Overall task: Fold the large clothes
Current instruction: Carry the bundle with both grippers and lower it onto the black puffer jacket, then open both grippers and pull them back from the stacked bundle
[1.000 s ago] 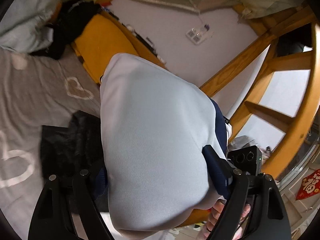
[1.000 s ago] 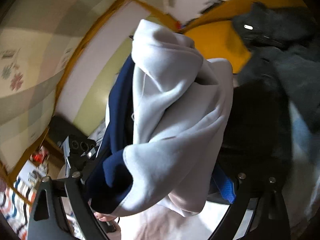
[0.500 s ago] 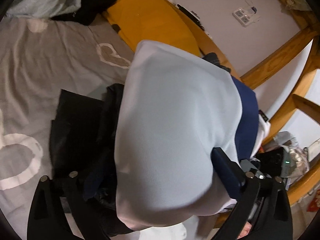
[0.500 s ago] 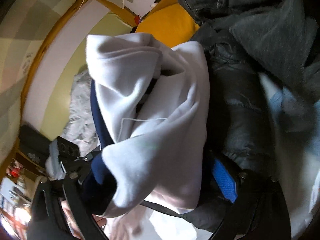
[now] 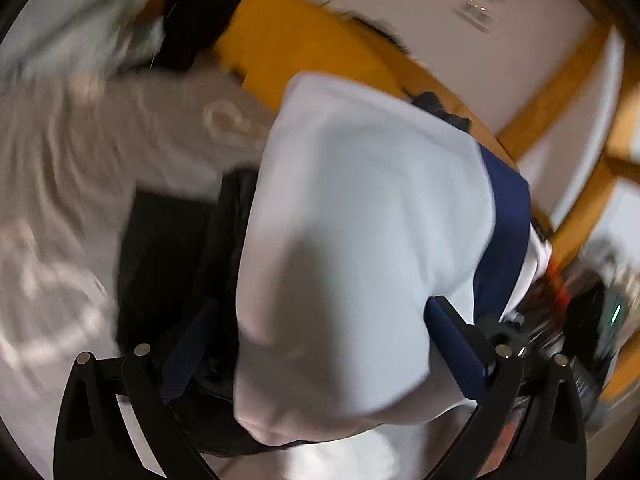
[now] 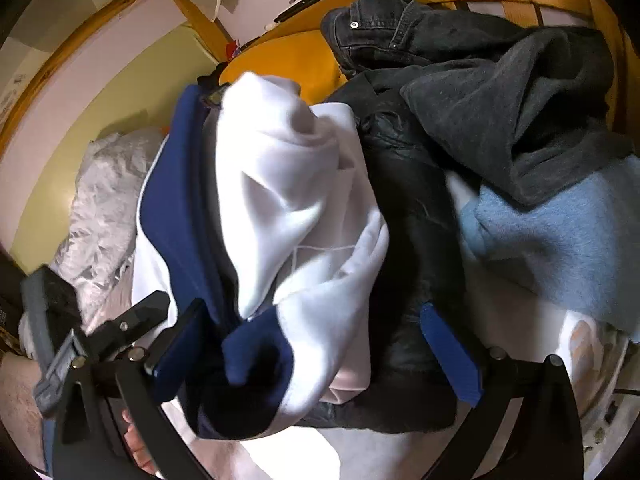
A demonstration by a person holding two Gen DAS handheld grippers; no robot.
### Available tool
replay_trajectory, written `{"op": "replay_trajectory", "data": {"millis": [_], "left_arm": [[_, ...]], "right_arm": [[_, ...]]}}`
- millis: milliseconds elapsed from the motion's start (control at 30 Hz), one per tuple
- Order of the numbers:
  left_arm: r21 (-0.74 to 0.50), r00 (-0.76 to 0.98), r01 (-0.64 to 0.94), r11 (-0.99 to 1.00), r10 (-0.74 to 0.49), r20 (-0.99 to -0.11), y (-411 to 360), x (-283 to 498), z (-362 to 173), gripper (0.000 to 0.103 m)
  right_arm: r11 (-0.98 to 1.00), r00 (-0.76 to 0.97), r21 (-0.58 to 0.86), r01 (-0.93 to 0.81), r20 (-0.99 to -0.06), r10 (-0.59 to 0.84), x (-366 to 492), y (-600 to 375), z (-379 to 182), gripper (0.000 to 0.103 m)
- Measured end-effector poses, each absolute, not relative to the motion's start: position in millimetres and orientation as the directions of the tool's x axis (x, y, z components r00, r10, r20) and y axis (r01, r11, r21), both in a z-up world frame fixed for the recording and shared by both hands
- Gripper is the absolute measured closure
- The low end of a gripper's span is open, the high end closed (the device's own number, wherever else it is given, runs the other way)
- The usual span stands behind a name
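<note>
A white and navy hoodie [image 5: 360, 240] bulges between my left gripper's [image 5: 320, 344] spread fingers, bundled with a black jacket [image 5: 176, 248] that hangs on its left. In the right wrist view the same hoodie [image 6: 288, 208] and black jacket [image 6: 404, 240] fill the wide gap of my right gripper [image 6: 316, 340]. Both grippers carry the bundle above the grey heart-print bed sheet [image 5: 80, 160]. The left wrist view is blurred by motion. The cloth hides where the pads [image 6: 452, 356] touch it.
A pile of dark jeans [image 6: 384, 32], a charcoal garment [image 6: 512, 112] and a blue fleece [image 6: 560, 240] lies to the right. An orange pillow [image 5: 304, 48] and wooden bed rails [image 5: 560, 80] stand behind. A rumpled pale duvet [image 6: 100, 208] lies left.
Both grippers have swung with the bundle. The right view has turned toward the pile of dark clothes; the left view has dropped closer to the bed sheet.
</note>
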State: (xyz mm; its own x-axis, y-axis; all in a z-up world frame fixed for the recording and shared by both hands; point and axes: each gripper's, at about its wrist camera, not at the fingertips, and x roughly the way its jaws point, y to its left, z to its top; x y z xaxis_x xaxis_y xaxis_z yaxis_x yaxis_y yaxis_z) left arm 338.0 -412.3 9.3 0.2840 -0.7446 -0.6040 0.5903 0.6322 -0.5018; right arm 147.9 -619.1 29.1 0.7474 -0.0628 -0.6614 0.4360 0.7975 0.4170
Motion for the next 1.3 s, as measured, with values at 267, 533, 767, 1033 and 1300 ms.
{"op": "replay_trajectory", "data": {"millis": [267,533,767,1033,1300], "left_arm": [[-0.503,0.421,0.587,0.634,-0.770,-0.479,-358.2,327.1,46.1,0.005],[-0.429,0.483,0.583,0.690,-0.719,-0.499,-323.1,320.3,56.9,0.005],[-0.222,0.597,0.637,0.738,-0.655,-0.464,-310.4,278.5,74.1,0.005],[-0.165,0.713,0.621,0.766,-0.640,-0.286,-267.3,233.9,107.6,0.000],[-0.105,0.781,0.544,0.832,-0.548,-0.300,-225.2,207.7,106.8,0.000]], "right_arm": [[0.828,0.712,0.315,0.464,-0.689,-0.136,144.7,-613.4,45.9,0.000],[0.820,0.716,0.309,0.482,-0.678,-0.166,133.7,-601.8,56.1,0.000],[0.830,0.734,0.273,0.487,-0.642,-0.220,124.0,-586.9,72.9,0.000],[0.849,0.823,0.274,0.452,-0.495,-0.279,93.1,-547.3,109.1,0.000],[0.896,0.880,0.204,0.395,-0.364,-0.305,81.0,-482.6,108.2,0.000]]}}
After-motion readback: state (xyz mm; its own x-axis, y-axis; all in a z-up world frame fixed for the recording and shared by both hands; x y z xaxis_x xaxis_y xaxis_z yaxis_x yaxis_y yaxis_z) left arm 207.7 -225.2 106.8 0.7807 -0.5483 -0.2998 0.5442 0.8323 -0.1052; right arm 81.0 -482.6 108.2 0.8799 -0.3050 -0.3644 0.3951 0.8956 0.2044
